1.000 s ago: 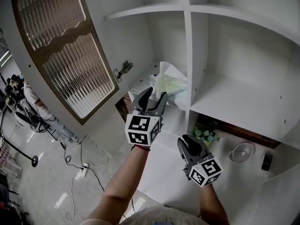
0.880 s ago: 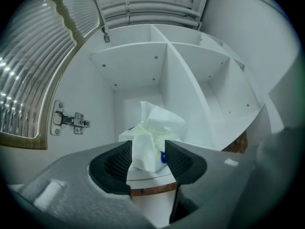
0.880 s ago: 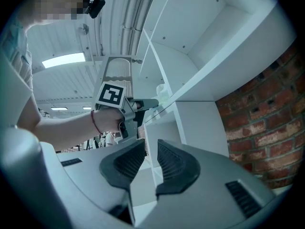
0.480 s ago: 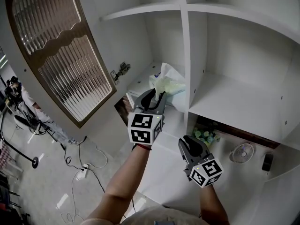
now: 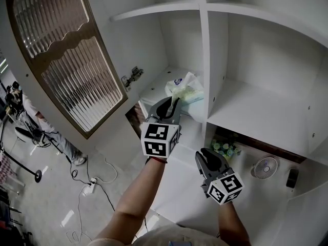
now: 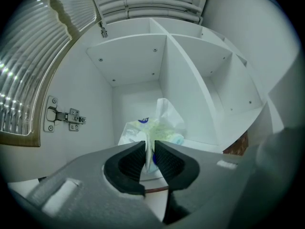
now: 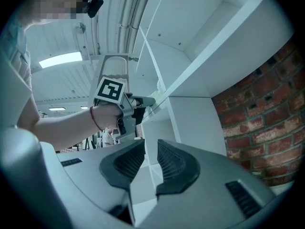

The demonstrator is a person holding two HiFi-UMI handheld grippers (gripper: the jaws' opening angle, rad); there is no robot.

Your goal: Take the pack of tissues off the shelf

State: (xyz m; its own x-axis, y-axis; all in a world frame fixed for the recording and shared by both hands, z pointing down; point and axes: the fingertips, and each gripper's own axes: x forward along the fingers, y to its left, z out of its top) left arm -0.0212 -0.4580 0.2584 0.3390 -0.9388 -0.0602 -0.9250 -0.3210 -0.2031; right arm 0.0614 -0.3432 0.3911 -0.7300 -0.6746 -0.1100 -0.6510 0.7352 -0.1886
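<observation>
The pack of tissues, pale green in crinkly clear wrap, lies on a white shelf in the cabinet's left bay. My left gripper reaches level into that bay. Its jaws have just been closing, and a fold of the wrap is pinched between the pads. The left gripper view shows the pack right beyond the left gripper, with the wrap standing up in the slit. My right gripper hangs lower, in front of the cabinet. The right gripper view shows the right gripper with a narrow gap and nothing in it.
The ribbed-glass cabinet door stands swung out at the left, its hinge on the side wall. A vertical divider closes the bay on the right. Below sit small flowers and a fan. Cables lie on the floor.
The left jaws went from wide apart to closed on the pack's wrap, and the wrap's top has bunched up. The right gripper has stayed where it was.
</observation>
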